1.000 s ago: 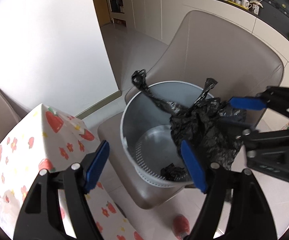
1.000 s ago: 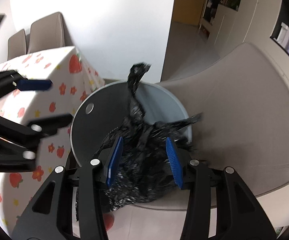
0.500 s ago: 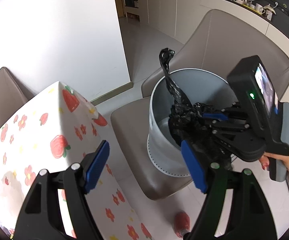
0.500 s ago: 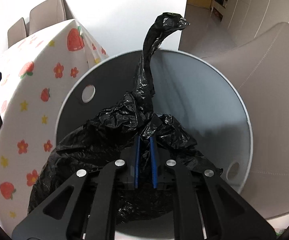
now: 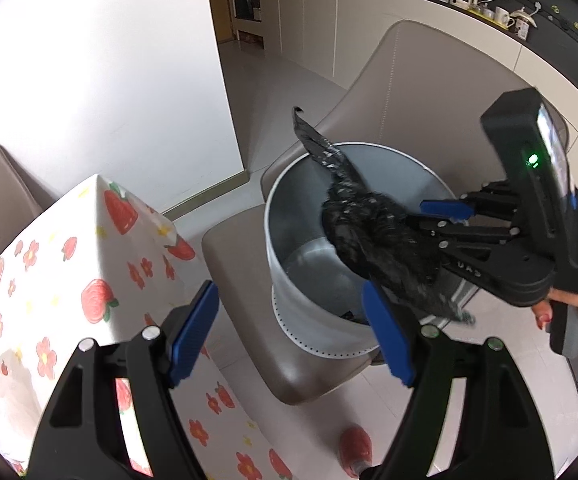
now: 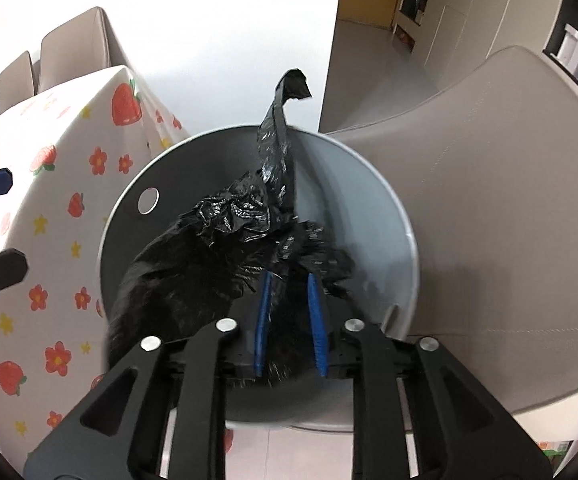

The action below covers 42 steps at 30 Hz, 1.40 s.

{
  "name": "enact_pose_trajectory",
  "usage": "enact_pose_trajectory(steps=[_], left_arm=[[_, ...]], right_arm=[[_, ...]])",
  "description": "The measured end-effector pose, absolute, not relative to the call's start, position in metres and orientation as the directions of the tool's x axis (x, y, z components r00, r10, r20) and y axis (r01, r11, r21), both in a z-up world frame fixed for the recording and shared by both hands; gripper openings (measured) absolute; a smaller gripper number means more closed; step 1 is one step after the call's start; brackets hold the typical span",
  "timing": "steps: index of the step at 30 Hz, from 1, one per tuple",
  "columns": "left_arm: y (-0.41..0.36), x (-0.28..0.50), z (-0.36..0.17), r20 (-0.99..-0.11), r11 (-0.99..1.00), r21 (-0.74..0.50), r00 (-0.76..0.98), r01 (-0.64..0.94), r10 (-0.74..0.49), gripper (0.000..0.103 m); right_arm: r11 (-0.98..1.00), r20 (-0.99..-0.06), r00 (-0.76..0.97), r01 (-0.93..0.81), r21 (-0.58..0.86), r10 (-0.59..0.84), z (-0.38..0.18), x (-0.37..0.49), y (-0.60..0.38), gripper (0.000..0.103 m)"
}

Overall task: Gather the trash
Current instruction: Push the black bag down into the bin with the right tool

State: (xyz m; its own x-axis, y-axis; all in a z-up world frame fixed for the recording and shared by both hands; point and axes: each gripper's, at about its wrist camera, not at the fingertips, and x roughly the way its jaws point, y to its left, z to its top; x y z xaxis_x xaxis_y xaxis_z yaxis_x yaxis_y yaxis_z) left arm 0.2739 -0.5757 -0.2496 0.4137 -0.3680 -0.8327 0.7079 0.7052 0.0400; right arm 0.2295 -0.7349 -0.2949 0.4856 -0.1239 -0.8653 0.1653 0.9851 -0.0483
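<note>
A crumpled black trash bag point(image 6: 225, 248) hangs over the mouth of a grey metal bin point(image 6: 369, 216), one handle sticking up past the far rim. My right gripper point(image 6: 289, 316) has its jaws partly open with bag material between the blue pads; the bag looks motion-blurred there. In the left wrist view the bag point(image 5: 373, 236) sits in front of the right gripper point(image 5: 441, 220) above the bin point(image 5: 301, 216). My left gripper point(image 5: 289, 332) is wide open and empty, short of the bin.
The bin stands on a beige chair seat point(image 5: 241, 248) with a tall backrest point(image 6: 489, 200). A table with a strawberry-print cloth point(image 5: 69, 264) is on the left. A red object point(image 5: 355, 448) lies on the tiled floor.
The right gripper closed on the bag half a second ago; its jaws have since parted and the bag is blurred. The left gripper has stayed open and drawn back a little.
</note>
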Motion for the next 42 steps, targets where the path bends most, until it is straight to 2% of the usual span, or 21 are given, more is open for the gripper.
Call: enact_pose_trajectory(steps=[16,23,25,27,32,37,42], left_arm=[[-0.583,0.253,-0.238,-0.820,0.667,0.024,0.396,0.745,-0.413,0.074],[-0.540,0.244,-0.217,-0.804,0.697,0.050,0.442,0.715,-0.396,0.074],[-0.517,0.242,-0.210,-0.799,0.717,0.053,0.460,0.695,-0.386,0.074],[-0.491,0.240,-0.204,-0.795,0.740,0.050,0.475,0.671,-0.377,0.074],[-0.408,0.227,-0.190,-0.792,0.812,0.039,0.514,0.582,-0.330,0.074],[-0.306,0.202,-0.174,-0.796,0.879,0.055,0.552,0.474,-0.247,0.075],[-0.202,0.172,-0.151,-0.790,0.926,0.095,0.594,0.365,-0.153,0.082]], right_arm=[[0.979,-0.824,0.538,0.186,-0.086,-0.175,-0.238,0.181,-0.726,0.023],[0.986,-0.813,0.561,0.146,-0.084,-0.152,-0.222,0.182,-0.687,0.023],[0.989,-0.807,0.574,0.124,-0.081,-0.138,-0.213,0.180,-0.667,0.024],[0.992,-0.798,0.590,0.098,-0.077,-0.121,-0.203,0.177,-0.641,0.034],[0.998,-0.786,0.618,-0.018,-0.062,-0.038,-0.177,0.170,-0.556,0.041],[0.989,-0.774,0.629,-0.147,-0.028,0.072,-0.156,0.166,-0.455,0.043],[0.964,-0.758,0.628,-0.267,0.004,0.177,-0.137,0.163,-0.346,0.046]])
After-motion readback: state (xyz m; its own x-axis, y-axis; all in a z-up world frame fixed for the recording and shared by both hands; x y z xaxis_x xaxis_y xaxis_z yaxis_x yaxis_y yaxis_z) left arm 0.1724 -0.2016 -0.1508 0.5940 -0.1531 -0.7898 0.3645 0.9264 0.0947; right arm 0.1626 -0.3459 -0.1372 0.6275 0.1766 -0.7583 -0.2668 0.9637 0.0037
